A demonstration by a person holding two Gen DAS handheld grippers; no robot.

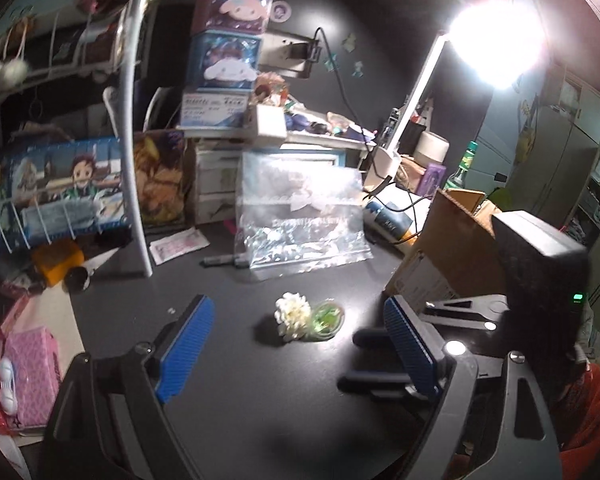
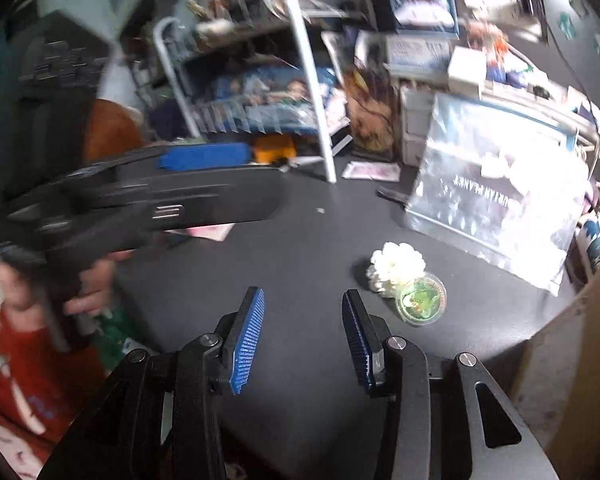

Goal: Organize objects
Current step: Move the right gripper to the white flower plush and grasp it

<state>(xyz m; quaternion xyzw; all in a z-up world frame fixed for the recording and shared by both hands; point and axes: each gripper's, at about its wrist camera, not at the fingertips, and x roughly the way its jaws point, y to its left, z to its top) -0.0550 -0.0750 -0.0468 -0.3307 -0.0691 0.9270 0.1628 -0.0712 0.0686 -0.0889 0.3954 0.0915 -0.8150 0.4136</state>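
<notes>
A white flower-shaped item (image 1: 293, 315) lies on the black desk (image 1: 236, 420), touching a small round clear case with green inside (image 1: 327, 318). Both also show in the right wrist view, the flower (image 2: 396, 267) and the case (image 2: 420, 298). A large clear plastic zip bag (image 1: 300, 220) stands behind them, also in the right wrist view (image 2: 496, 200). My left gripper (image 1: 296, 348) is open and empty, just short of the flower. My right gripper (image 2: 303, 334) is open and empty, left of the case. The left gripper's body (image 2: 140, 204) crosses the right wrist view.
A cardboard box (image 1: 448, 248) stands at the desk's right. A white wire rack (image 1: 136, 160) with anime boxes stands at the left. A black marker (image 1: 224, 260) and a pink packet (image 1: 178, 244) lie near the bag. A bright lamp (image 1: 496, 44) glares at upper right.
</notes>
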